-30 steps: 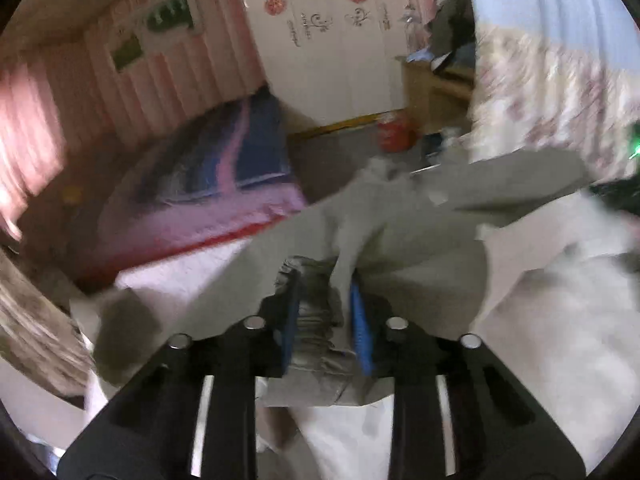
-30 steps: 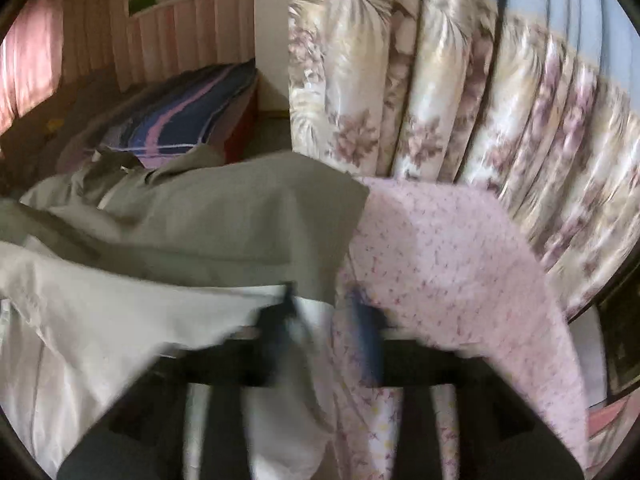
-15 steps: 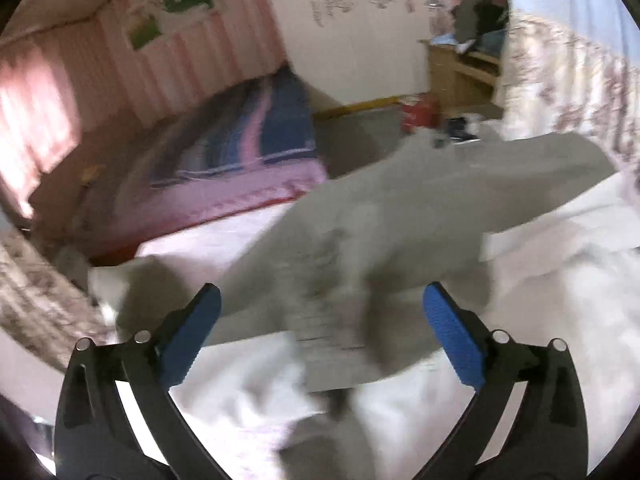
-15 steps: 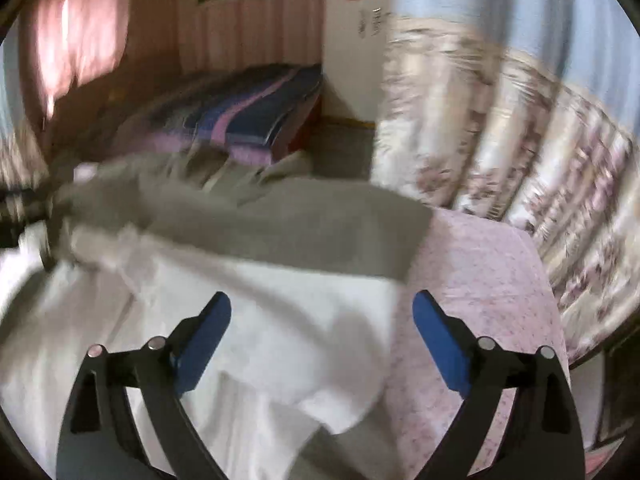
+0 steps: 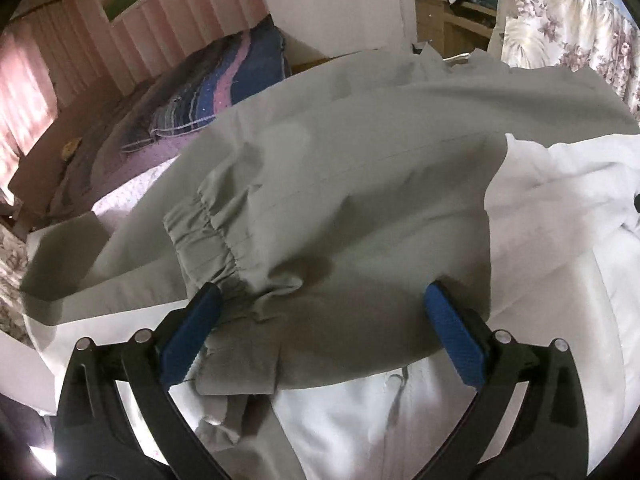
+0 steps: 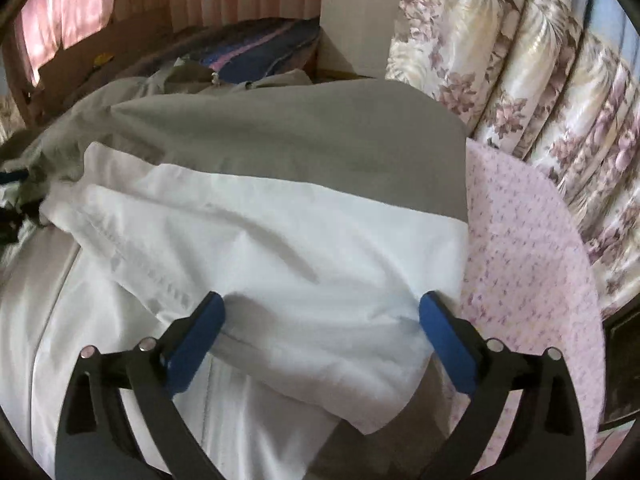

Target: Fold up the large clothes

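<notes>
A large garment, grey outside and white inside, lies spread on a bed. In the left wrist view its grey sleeve with an elastic cuff (image 5: 204, 236) is folded over the grey body (image 5: 360, 184), with white lining (image 5: 540, 280) to the right. My left gripper (image 5: 320, 332) is open just above the grey fabric, holding nothing. In the right wrist view the white part (image 6: 280, 248) lies over the grey part (image 6: 288, 136). My right gripper (image 6: 320, 336) is open over the white fold, empty.
The pink flowered bedsheet (image 6: 528, 240) shows at the right, with floral curtains (image 6: 540, 80) behind it. A second bed with a blue and pink striped blanket (image 5: 224, 80) stands beyond. A wooden shelf (image 5: 452, 20) is at the back right.
Both grippers were shut on the garment a second ago, then opened and let it go. The fabric has dropped and now lies on the bed.
</notes>
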### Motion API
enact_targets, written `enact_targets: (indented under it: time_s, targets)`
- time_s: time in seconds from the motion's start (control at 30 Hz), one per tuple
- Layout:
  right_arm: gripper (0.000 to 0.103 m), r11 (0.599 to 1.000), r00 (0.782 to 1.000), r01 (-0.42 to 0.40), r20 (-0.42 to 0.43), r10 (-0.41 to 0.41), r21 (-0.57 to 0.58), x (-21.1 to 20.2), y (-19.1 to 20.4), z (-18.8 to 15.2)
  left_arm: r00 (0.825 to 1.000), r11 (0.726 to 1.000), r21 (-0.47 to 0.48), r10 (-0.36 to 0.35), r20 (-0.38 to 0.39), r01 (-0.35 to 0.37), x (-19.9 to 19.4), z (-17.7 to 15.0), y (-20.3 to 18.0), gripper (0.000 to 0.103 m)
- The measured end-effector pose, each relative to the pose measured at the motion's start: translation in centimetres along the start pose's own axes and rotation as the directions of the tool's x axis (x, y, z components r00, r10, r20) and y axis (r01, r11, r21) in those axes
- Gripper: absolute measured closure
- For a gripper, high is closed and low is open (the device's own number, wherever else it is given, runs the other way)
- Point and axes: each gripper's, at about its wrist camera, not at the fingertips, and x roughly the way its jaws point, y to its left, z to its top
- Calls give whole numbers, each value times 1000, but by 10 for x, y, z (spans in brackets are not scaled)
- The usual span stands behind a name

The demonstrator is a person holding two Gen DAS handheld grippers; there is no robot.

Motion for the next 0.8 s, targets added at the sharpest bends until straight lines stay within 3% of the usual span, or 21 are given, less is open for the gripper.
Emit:
enact_targets:
  time_s: [0.07, 0.1, 0.17, 0.27, 0.33, 0.43, 0.5, 0.63, 0.7, 0.73, 0.8]
  targets:
    - [5, 1000, 999, -11, 36, 12, -20, -17, 2, 5, 1000, 1000, 3, 19, 25, -19, -16, 2, 0, 3]
    - [4, 999, 997, -10, 75, 13, -31, -29, 3, 7, 997, 1000, 2, 21, 74, -21, -35, 4, 6, 3]
    - [2, 997, 987, 61, 153, -52, -51, -55, 5, 12, 988, 999, -15, 44, 148, -42, -60, 2, 18, 3]
    - [2, 975, 955, 216, 219, -202, -43, -76, 3, 18, 971, 986, -134, 123, 206, -96, -87, 4, 65, 3]
    - [2, 965, 942, 262, 222, -253, -14, -81, -3, 19, 974, 961, -266, 126, 189, -72, -93, 5, 117, 3]
    - [2, 970, 953, 240, 184, -242, 33, -78, -11, 18, 987, 902, -432, 77, 140, -9, -85, 3, 194, 3]
    - [2, 969, 954, 241, 170, -247, 54, -75, -12, 12, 995, 860, -509, 63, 80, -14, -74, 1, 240, 3]
    - [2, 962, 952, 267, 139, -272, 57, -62, -15, 7, 997, 814, -579, 72, 9, -54, -59, 1, 304, 3]
    - [2, 961, 952, 271, 130, -276, 58, -61, -12, 6, 998, 788, -613, 41, -42, -58, -44, 4, 331, 3]
    - [2, 960, 952, 273, 128, -279, 57, -61, -10, 6, 998, 767, -640, 3, -67, -45, -35, 4, 342, 3]
    - [2, 961, 952, 273, 131, -277, 48, -60, -9, 7, 990, 687, -726, -83, -117, -28, -8, -1, 371, 3]
